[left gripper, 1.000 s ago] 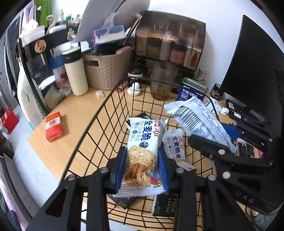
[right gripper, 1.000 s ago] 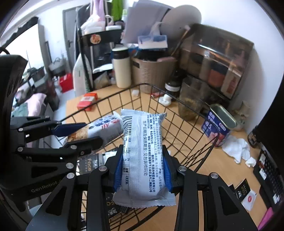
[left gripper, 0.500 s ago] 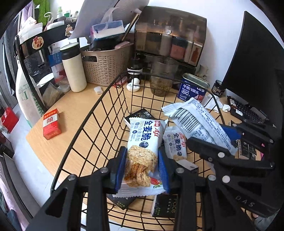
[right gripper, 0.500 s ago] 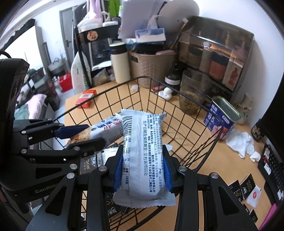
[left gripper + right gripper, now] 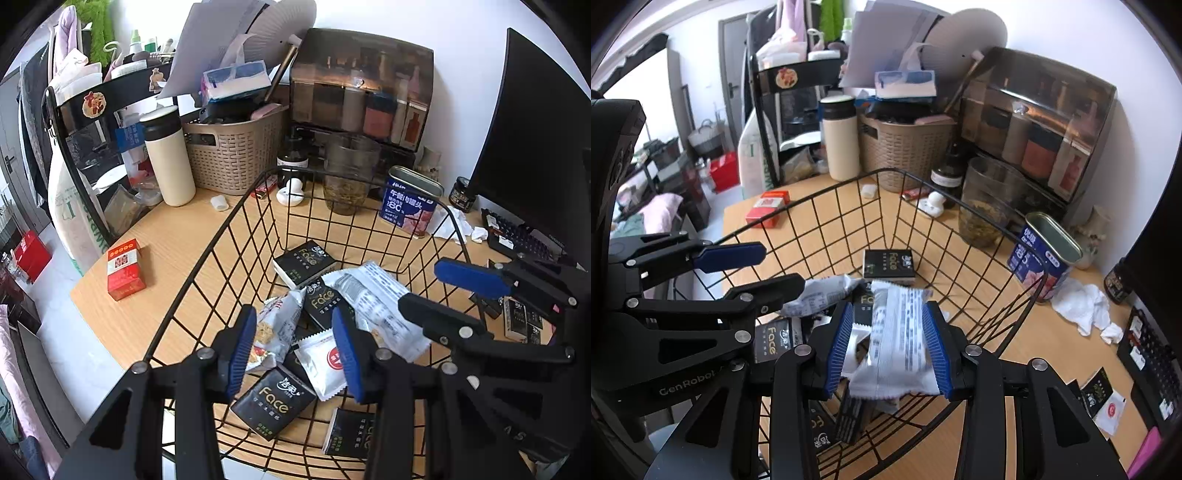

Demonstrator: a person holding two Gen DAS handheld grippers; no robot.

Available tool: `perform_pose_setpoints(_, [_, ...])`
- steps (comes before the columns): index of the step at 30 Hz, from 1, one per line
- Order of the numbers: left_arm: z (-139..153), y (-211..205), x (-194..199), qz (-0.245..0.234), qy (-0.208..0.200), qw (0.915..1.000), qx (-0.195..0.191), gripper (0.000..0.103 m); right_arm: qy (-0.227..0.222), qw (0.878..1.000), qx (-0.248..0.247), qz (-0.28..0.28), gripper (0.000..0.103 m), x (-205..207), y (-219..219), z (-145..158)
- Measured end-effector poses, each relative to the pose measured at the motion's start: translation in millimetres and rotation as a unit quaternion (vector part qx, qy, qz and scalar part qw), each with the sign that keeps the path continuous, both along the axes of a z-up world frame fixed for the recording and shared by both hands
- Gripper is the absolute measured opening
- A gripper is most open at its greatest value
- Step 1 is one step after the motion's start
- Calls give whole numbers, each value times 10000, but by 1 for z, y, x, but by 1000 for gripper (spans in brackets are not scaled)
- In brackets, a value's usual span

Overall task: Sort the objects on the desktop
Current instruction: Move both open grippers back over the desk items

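I see the wire basket [image 5: 236,236] ringing both hand-held grippers, open only from above; ahead of them, a glass jar [image 5: 349,177] and tin [image 5: 410,206] crowd the bench [image 5: 155,236].

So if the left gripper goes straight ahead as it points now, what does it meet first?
Probably the snack packets piled in the wire basket, just beyond the left gripper, whose jaws have just been opening and hold nothing. The depth is hard to judge.

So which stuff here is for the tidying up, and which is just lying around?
For the job:
- wire basket
- cracker packets
- black tissue packs
- red box

Just lying about:
- cream flask
- woven basket
- blue tin
- monitor
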State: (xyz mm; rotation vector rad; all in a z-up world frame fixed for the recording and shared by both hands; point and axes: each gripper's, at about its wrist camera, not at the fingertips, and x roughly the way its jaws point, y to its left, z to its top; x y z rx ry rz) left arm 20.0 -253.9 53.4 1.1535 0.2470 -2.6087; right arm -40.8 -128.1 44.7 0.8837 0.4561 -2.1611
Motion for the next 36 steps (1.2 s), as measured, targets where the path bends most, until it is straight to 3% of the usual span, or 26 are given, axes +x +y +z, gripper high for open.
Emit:
perform_pose_setpoints(9, [12,7,5,-45,126,9999,2,47,52,9999,38,-118,40,6,3,10])
perform_pose_setpoints(14, [24,36,9,-470,247,9986,65,48,57,9999,-126,-66,40,23,31,27])
perform_pose_setpoints(17, [28,68,7,-864,280,9958,58,50,284,9995,-28,-167,40,36,60,36])
perform_pose_setpoints(21, [28,112,5,-1403,301,9894,245,56,264,9984,-53,-500,50,41,113,41])
perform_pose_setpoints(26, [19,169,-1,-1923,140,9812,82,59,18,9933,-196,-1138,54,39,181,30])
perform_pose_setpoints(31, [2,216,-13,-2394,-73,9708,98,70,-247,9836,-303,-1763,54,37,237,6])
perform_pose_setpoints(36, [-28,245,-35,-2638,-479,9634,-7,71,-355,9711,25,-2361,54,24,270,-29])
